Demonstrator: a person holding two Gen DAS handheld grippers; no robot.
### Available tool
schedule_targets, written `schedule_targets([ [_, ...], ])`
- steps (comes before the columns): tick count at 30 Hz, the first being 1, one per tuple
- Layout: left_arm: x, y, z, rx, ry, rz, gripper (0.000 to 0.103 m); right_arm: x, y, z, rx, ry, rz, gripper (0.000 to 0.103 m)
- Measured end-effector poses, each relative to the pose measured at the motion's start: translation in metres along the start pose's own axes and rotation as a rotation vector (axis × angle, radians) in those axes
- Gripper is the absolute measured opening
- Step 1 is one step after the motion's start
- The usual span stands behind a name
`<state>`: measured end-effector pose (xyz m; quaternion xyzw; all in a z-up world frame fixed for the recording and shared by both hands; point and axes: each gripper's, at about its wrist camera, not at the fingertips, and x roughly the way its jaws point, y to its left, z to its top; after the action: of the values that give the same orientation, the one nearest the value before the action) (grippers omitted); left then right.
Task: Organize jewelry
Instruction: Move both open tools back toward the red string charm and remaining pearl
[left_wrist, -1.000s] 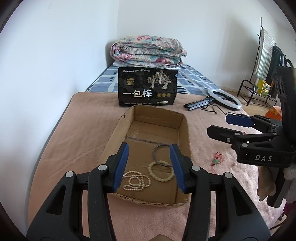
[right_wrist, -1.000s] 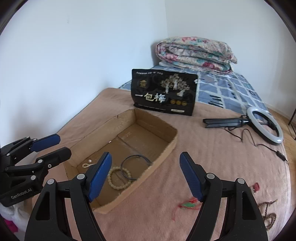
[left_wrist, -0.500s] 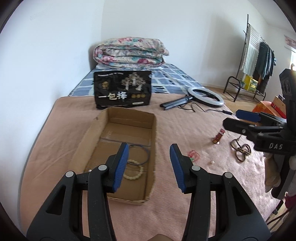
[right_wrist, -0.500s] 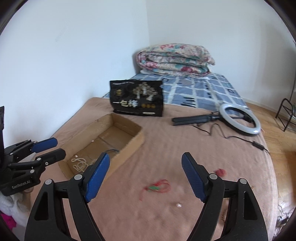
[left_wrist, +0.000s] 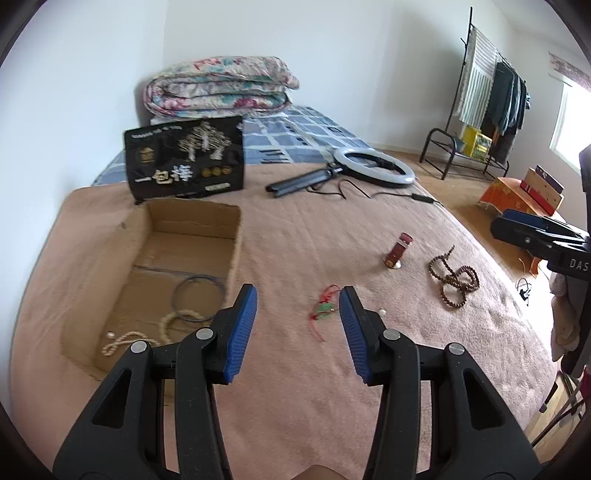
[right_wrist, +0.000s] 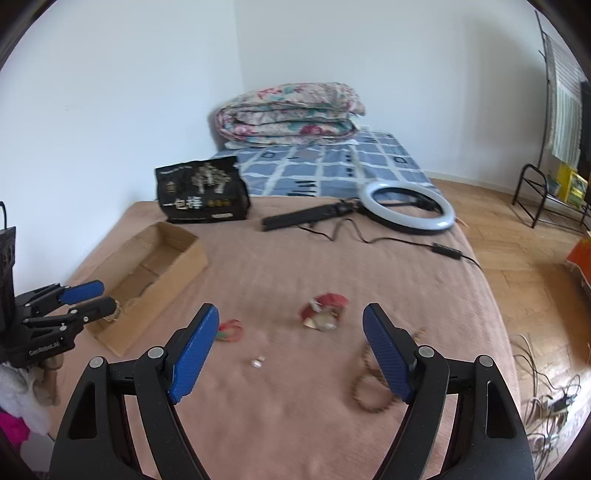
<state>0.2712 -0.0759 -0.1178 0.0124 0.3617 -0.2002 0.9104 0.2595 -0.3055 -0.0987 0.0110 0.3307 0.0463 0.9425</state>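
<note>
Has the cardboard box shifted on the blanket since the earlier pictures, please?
No. The cardboard box still sits just in front of the black bag; only the cameras swung right.

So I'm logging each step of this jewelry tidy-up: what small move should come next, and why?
Probably lower the open right hand-held gripper onto the brown bead strand beside its right finger: its jaws have just been opening and hold nothing, and the strand lies outside the cardboard box.
</note>
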Motion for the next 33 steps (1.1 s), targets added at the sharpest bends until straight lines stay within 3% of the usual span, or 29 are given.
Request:
schedule_targets([
  [11, 0.049, -0.025, -0.008, 0.013, 0.076, -0.044, 0.047, -0.002, -0.073, -0.024, 0.098, 0.037, -0.1, 0.08],
  [16, 0.071, -0.028, -0.013, 0.005, 0.108, -0.051, 0.047, 0.006, -0.089, -0.033, 0.131, 0.054, -0.099, 0.08],
  [25, 0.106, -0.032, -0.021, 0.021, 0.154, -0.048, 0.047, 0.031, -0.079, -0.052, 0.11, 0.096, -0.041, 0.08],
  [33, 0.133, -0.033, -0.025, 0.04, 0.183, -0.055, 0.047, 0.06, -0.038, -0.062, 0.026, 0.128, 0.072, 0.08],
])
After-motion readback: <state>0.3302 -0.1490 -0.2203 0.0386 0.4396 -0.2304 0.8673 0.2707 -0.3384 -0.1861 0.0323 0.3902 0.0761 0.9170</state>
